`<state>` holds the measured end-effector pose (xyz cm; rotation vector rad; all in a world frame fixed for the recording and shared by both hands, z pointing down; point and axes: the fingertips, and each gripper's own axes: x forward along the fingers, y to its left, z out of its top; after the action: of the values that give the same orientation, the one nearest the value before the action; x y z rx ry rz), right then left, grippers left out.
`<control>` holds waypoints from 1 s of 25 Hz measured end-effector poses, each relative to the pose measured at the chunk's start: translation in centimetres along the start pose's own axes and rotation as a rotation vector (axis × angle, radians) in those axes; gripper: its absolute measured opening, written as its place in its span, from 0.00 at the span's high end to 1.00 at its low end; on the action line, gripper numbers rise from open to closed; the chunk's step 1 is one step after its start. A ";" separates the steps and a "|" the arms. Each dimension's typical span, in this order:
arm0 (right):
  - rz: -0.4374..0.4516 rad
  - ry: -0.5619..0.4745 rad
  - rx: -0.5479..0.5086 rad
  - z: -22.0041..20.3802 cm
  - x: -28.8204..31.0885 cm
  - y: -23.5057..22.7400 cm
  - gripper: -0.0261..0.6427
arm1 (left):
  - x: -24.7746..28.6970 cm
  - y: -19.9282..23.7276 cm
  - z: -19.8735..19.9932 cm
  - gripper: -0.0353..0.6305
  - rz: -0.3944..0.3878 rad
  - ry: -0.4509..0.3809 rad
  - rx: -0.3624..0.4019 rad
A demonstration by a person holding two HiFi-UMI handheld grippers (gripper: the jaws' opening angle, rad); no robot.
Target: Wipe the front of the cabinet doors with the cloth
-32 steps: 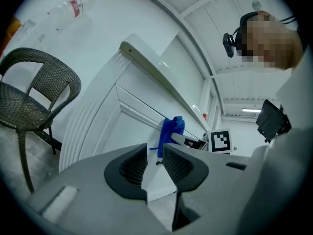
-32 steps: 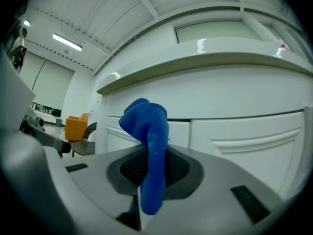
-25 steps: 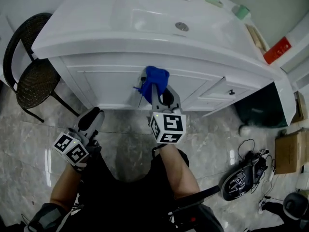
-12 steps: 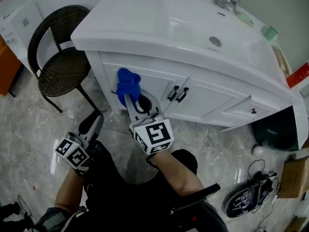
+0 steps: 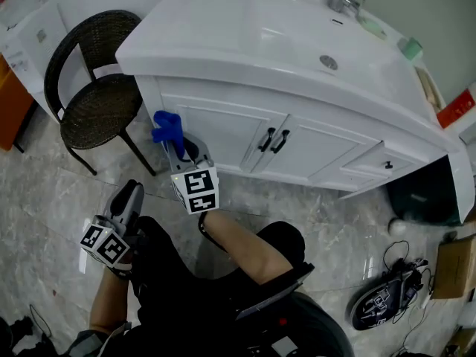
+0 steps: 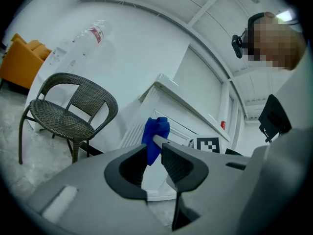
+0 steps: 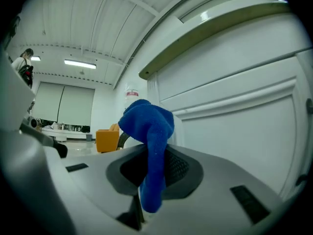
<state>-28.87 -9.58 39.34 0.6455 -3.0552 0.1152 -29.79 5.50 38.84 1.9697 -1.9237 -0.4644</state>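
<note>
A blue cloth is bunched in my right gripper, which is shut on it. It sits against the left edge of the left white cabinet door, left of the two black handles. In the right gripper view the cloth hangs between the jaws of the right gripper, close to the door panel. My left gripper stays low by the person's knee, shut and holding nothing. In the left gripper view the left gripper looks towards the cloth.
A dark wicker chair stands close to the left of the cabinet. The white sink counter overhangs the doors. A dark bin and tangled cables are on the marble floor at the right. An orange seat is far left.
My right gripper has carried the cloth leftwards across the cabinet front, from near the handles to the left door's outer edge. The left gripper has dropped slightly lower.
</note>
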 end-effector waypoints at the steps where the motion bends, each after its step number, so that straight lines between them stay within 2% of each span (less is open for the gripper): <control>1: -0.020 0.003 0.002 0.1 -0.7 -0.8 0.88 | 0.4 -0.4 -0.1 0.80 -0.010 0.004 0.002; 8: -0.188 0.021 0.008 -0.3 -5.9 -7.9 0.88 | 3.5 -3.8 -1.8 0.80 -0.108 0.054 0.032; 17: -0.486 0.037 0.046 0.7 -14.8 -17.5 0.88 | 7.5 -6.5 -3.3 0.80 -0.198 0.093 0.059; 20: -0.533 0.031 0.056 1.2 -17.2 -19.0 0.88 | 8.8 -7.4 -4.4 0.80 -0.224 0.118 0.072; 25: -0.592 0.026 0.078 1.0 -19.6 -19.5 0.88 | 9.1 -7.9 -5.3 0.80 -0.235 0.133 0.044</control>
<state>-3.06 -19.49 39.09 1.4935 -2.7013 0.2253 -20.15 -3.30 39.94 2.2076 -1.6441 -0.3428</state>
